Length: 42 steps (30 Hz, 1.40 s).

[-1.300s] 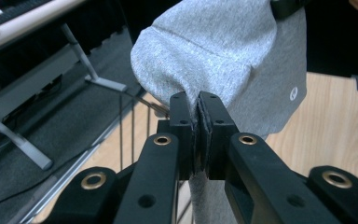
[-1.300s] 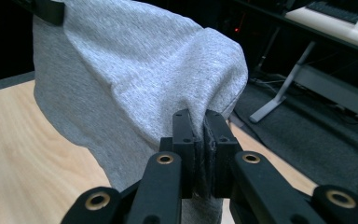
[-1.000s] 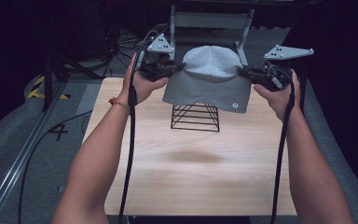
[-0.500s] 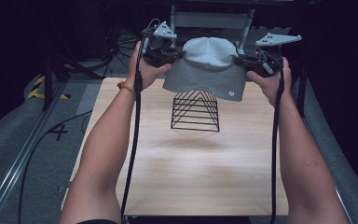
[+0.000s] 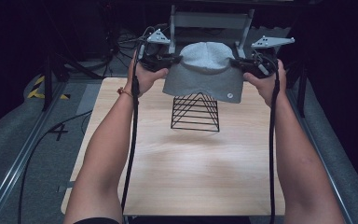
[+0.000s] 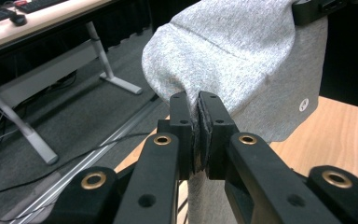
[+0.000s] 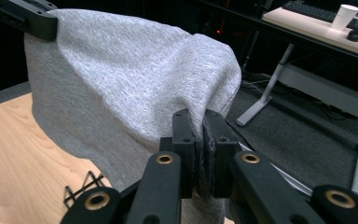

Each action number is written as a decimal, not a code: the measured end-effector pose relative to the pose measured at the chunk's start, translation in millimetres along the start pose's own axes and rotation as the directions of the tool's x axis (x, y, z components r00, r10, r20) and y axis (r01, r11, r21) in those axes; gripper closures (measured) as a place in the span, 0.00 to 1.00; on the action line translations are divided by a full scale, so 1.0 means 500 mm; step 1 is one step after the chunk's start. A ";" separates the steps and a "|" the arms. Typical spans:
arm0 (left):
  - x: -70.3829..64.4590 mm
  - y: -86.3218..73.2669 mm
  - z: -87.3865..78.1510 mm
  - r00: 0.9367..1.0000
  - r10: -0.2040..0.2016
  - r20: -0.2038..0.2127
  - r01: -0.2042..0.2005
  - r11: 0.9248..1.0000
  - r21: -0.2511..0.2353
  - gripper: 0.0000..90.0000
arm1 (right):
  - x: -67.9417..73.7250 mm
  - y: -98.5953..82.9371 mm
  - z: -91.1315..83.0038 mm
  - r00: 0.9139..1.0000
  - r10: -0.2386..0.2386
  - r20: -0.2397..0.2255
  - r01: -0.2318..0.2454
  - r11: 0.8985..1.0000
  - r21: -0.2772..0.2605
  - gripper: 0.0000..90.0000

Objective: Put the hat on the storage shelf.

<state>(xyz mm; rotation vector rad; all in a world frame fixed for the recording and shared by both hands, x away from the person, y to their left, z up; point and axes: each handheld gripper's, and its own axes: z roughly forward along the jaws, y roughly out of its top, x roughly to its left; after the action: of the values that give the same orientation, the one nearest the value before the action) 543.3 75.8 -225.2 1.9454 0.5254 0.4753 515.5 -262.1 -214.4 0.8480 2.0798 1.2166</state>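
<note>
High view: left gripper (image 5: 176, 59) & right gripper (image 5: 235, 62) are each pinching one side of a grey hat (image 5: 205, 70), holding it stretched between them above the far edge of the table (image 5: 186, 163); wire rack (image 5: 195, 112) is standing just below & nearer the person, roughly centred btwn both hands.

Left gripper view: jaws are pressing together on hat fabric (image 6: 242, 51); hat is hanging ahead.

Right gripper view: jaws are likewise clamping cloth (image 7: 121, 84); rack (image 7: 81, 186) is sitting below-left, so judging next move is down & toward the person.

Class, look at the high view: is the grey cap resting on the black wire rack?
No. The grey cap hangs above the black wire rack.
</note>
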 end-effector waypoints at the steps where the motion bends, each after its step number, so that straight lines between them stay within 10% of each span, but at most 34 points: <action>1: -0.003 -0.001 -0.006 1.000 0.002 0.003 -0.002 1.000 -0.004 0.94 | 0.003 0.000 -0.004 1.000 -0.001 -0.001 0.001 1.000 -0.003 0.94; 17: -0.057 -0.035 -0.072 0.997 0.050 0.051 -0.048 0.998 -0.044 0.94 | 0.058 -0.001 -0.064 0.998 -0.053 -0.045 0.051 0.998 -0.046 0.94; 42: -0.045 -0.177 0.035 0.997 -0.045 0.056 0.041 0.997 0.068 0.94 | 0.071 -0.139 0.035 0.995 -0.013 -0.099 0.020 0.997 0.069 0.94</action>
<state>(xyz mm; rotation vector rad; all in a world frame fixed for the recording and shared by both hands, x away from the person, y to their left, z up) 520.8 84.3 -315.3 2.0014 0.5511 0.3776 489.9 -252.8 -289.6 0.8154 2.2149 1.2052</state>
